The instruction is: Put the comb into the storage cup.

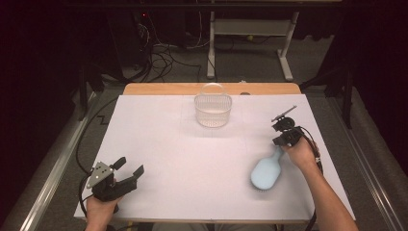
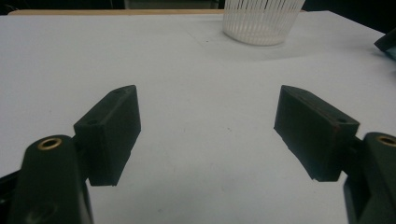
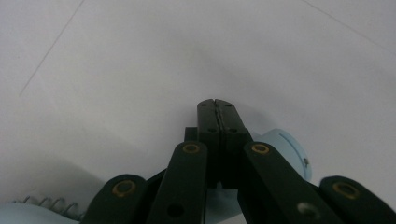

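At the near left corner of the white table [image 1: 159,144], the left gripper [image 1: 130,168] rests in a hand with its jaws spread wide and nothing between them. Farther off, at the middle of the far edge, stands a clear ribbed basket [image 1: 212,110]. On the right, a light blue hairbrush [image 1: 266,173] lies bristles down. The right gripper [image 3: 218,114] sits at its handle end with its jaws pressed together; whether they pinch the handle cannot be told.
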A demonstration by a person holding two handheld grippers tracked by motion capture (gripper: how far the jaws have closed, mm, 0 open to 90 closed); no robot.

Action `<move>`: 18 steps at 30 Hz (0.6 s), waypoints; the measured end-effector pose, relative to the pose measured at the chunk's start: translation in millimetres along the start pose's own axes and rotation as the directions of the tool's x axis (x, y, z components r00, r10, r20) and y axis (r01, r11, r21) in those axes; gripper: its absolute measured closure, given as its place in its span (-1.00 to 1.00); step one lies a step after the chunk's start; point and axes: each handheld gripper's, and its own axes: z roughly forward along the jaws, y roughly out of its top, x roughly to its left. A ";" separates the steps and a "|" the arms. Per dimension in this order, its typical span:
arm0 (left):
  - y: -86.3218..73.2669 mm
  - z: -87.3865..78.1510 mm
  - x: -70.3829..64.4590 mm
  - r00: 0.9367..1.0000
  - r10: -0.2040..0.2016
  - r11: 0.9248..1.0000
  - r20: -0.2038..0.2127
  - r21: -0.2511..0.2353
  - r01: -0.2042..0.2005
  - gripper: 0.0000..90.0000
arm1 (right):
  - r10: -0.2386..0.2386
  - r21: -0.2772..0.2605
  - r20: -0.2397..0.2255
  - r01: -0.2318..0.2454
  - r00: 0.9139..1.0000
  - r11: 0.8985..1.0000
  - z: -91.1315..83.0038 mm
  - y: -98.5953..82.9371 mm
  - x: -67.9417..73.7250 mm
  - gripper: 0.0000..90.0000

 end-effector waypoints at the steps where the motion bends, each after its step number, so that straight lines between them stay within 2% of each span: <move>1: 0.0 0.0 0.0 1.000 -0.003 1.000 0.003 -0.001 0.003 -0.51 | -0.001 0.007 0.000 0.001 1.000 1.000 -0.7 -1.1 -0.4 1.00; 14: -0.4 0.2 0.0 1.000 -0.007 1.000 0.000 0.000 0.007 -0.51 | 0.014 -0.009 -0.003 -0.014 1.000 1.000 -5.0 -15.7 -2.5 1.00; 18: -0.2 0.5 -1.3 1.000 0.008 1.000 -0.007 0.005 -0.008 -0.51 | 0.016 -0.011 -0.004 -0.016 1.000 1.000 -6.6 -20.3 -3.2 1.00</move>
